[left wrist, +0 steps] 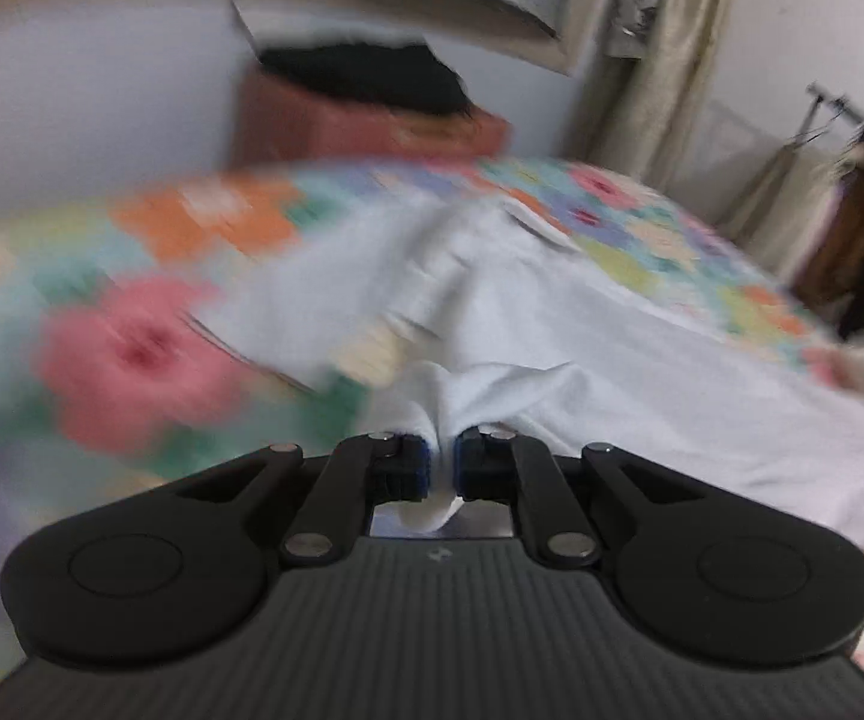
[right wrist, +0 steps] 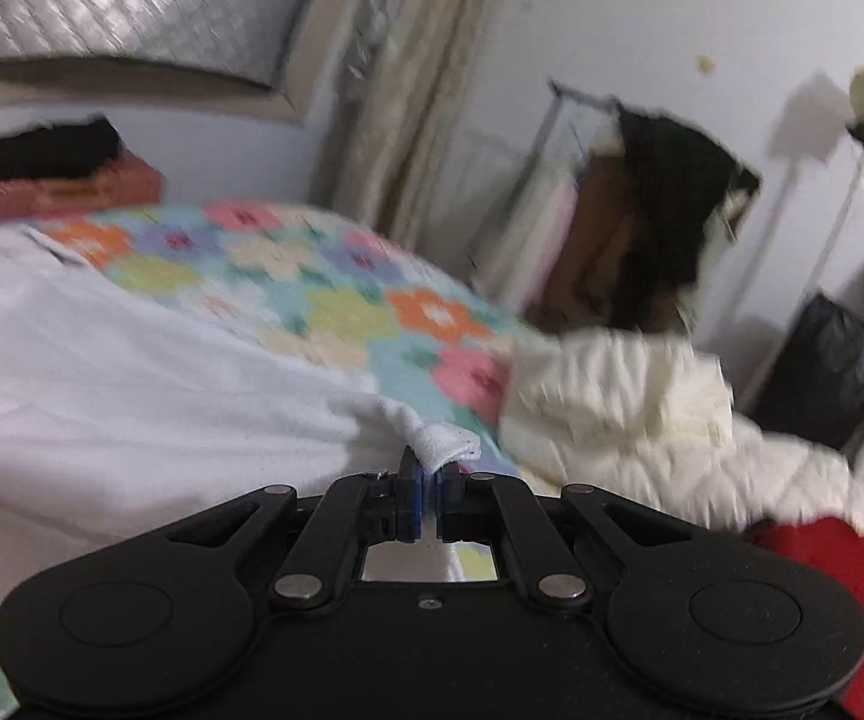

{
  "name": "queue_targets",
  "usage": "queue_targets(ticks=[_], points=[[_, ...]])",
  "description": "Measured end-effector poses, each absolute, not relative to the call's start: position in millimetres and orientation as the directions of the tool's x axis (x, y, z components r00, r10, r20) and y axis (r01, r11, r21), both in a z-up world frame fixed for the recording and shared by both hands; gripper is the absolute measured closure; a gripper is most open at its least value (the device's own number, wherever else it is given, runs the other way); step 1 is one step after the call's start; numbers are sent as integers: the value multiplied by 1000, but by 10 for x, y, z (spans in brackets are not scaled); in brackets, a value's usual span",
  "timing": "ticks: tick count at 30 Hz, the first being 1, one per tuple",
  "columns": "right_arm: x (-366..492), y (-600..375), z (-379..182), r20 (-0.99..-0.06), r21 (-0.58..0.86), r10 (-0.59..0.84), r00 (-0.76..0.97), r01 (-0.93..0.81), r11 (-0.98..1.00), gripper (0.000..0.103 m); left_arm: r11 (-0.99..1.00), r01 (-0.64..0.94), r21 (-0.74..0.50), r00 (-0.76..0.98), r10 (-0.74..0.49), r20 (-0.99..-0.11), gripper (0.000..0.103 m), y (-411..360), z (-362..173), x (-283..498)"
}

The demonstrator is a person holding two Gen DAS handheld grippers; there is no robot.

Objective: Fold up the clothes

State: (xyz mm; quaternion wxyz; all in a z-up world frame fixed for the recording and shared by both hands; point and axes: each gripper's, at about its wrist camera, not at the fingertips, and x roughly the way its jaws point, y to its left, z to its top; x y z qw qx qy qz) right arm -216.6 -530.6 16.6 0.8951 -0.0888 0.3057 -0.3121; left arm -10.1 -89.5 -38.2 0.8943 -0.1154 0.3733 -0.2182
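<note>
White garment (left wrist: 552, 312) pinched between both jaws

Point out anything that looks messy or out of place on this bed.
A cream puffy jacket lies crumpled at the bed's edge, with something red bunched beside it. The white garment is spread over the floral bedspread, pinched by both the left gripper and the right gripper. Nothing looks spilled or damaged.

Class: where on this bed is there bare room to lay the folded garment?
Free: floral quilt between the white garment and the far bed edge, and left of the garment. Crowded: the near right corner, where a cream jacket lies.
</note>
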Motion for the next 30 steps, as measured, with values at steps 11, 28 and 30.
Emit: queue_targets(ticks=[11, 28, 30], points=[[-2070, -5726, -287, -610, -42, -509, 607, 617, 786, 63, 888, 447, -110, 672, -414, -614, 69, -1056, -223, -519], [-1566, -3034, -1194, -719, -288, 83, 690, -404, 868, 44, 831, 488, -268, 413, -490, -767, 35, -1305, -783, -484], [-1467, -2939, -1237, -716, -318, 61, 696, -402, 859, 44, 837, 482, -259, 434, -485, -759, 35, -1306, -795, -444]])
